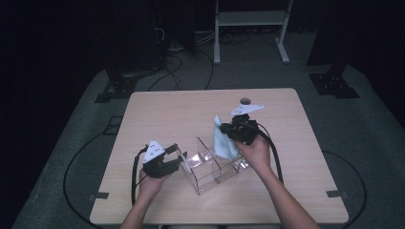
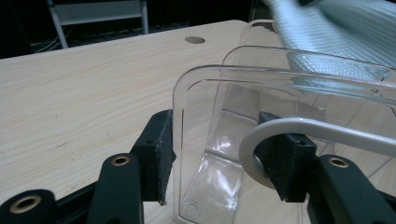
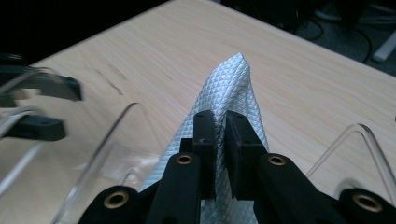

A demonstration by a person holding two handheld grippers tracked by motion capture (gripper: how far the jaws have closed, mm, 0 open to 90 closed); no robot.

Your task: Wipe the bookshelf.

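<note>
The clear plastic organizer [image 1: 215,167], a box split into compartments, sits on the wooden table [image 1: 157,114] near its front edge, about midway between the left and right edges. It looks rigid, light and slick, so it would likely slide under a sideways push unless braced. The left gripper [image 1: 177,153] braces it: in the left gripper view one pad sits outside the end wall and the other inside, straddling the curved rim [image 2: 219,70] at the organizer's left end, though whether the pads [image 2: 161,154] actually press on the wall cannot be told from these pictures. A thin top rim is a fair hold, but hard plastic against pads may slip, so a grip low on the wall seems safer.

The right gripper [image 1: 229,130] is clenched on a pale blue quilted cloth [image 1: 223,140], pinching it in a fold; the cloth [image 3: 233,88] rises to a peak beyond the jaws and hangs down into the organizer's right-hand compartments. It is soft, limp and light, drapes wherever it is not held, and is best taken by a bunched fold, as here.

The tabletop is light wood grain, matte, with a round cable hole [image 1: 245,101] near its far edge. The room is dark; cables [image 1: 181,67] trail over grey carpet, and a white metal frame [image 1: 250,28] stands beyond the table.
</note>
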